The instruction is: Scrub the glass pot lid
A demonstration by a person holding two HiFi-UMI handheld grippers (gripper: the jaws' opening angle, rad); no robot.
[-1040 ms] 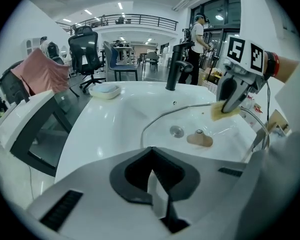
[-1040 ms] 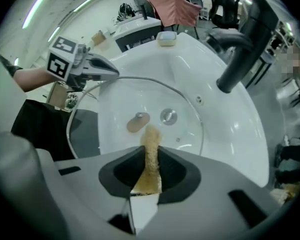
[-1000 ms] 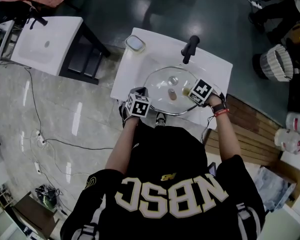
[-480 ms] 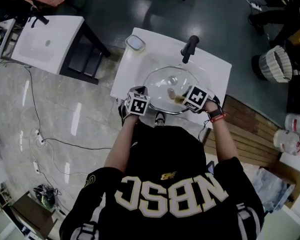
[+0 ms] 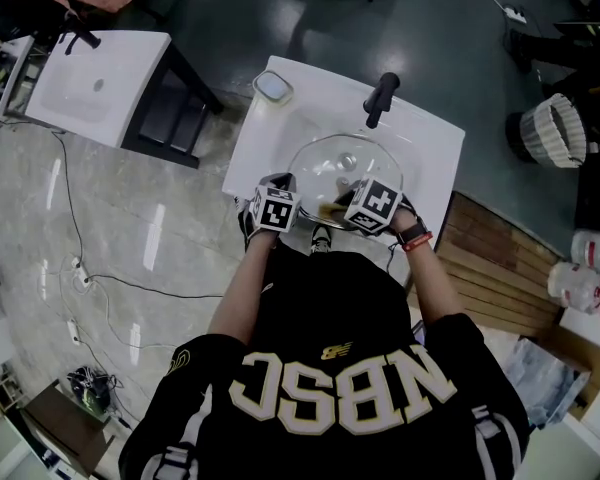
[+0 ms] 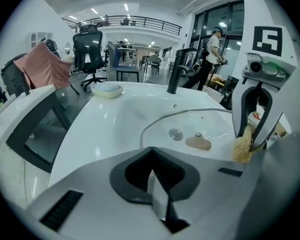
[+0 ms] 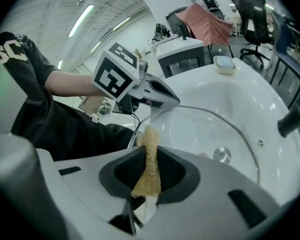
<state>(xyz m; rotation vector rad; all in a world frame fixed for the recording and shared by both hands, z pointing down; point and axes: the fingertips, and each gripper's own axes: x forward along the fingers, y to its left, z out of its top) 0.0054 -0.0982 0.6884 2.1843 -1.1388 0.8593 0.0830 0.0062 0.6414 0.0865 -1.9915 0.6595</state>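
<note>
A white sink [image 5: 280, 133] stands on a shiny grey floor [image 5: 130, 238]; a black tap [image 5: 380, 96] and a small dish [image 5: 271, 87] sit at its back; the round glass lid [image 5: 330, 163], with a thin metal rim, lies over the bowl; the left gripper [image 5: 286, 192] is at the lid's near edge; the right gripper [image 5: 342, 208] is beside it with a rough yellow sponge [image 5: 329, 209].

In the left gripper view, its jaws are pinched tight on the lid's thin edge; the sink looks smooth and glossy.

In the right gripper view, its jaws squeeze the sponge, which sticks up against the lid's near rim; desks and chairs stand behind.
</note>
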